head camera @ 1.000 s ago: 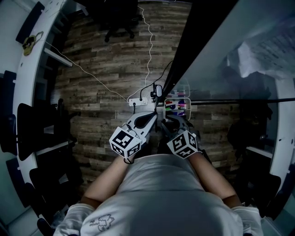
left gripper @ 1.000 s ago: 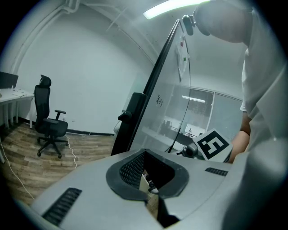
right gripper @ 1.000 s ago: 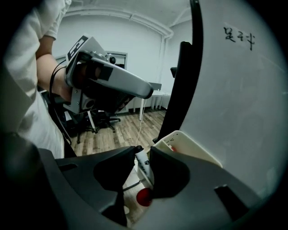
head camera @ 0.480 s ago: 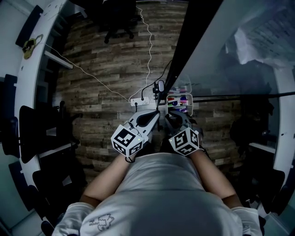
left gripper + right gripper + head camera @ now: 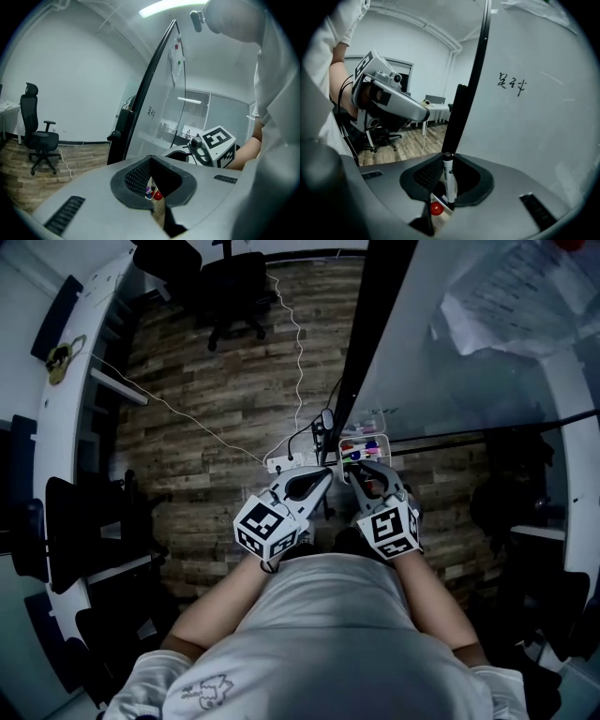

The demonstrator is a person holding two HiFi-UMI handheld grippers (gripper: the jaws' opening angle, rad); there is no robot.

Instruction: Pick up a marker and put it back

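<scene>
Whether the marker (image 5: 448,173) is fresh out of the clear marker tray (image 5: 380,421) or bound back into it, the scene fits both, so a firm, upright hold serves best, clear of the tray rim and the whiteboard (image 5: 534,122). Left tongs (image 5: 152,190): pads closed together, gripping nothing, coloured caps visible beyond. Right tongs (image 5: 443,197): nipped narrowly on the marker's barrel, just above the tray

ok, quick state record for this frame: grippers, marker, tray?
left gripper: jaws together, nothing held
right gripper: shut on the marker
marker: upright between the jaws, dark cap on top, white barrel
tray: holds coloured markers, just ahead of both grippers
board: right of the right gripper, a short scribble on it
</scene>
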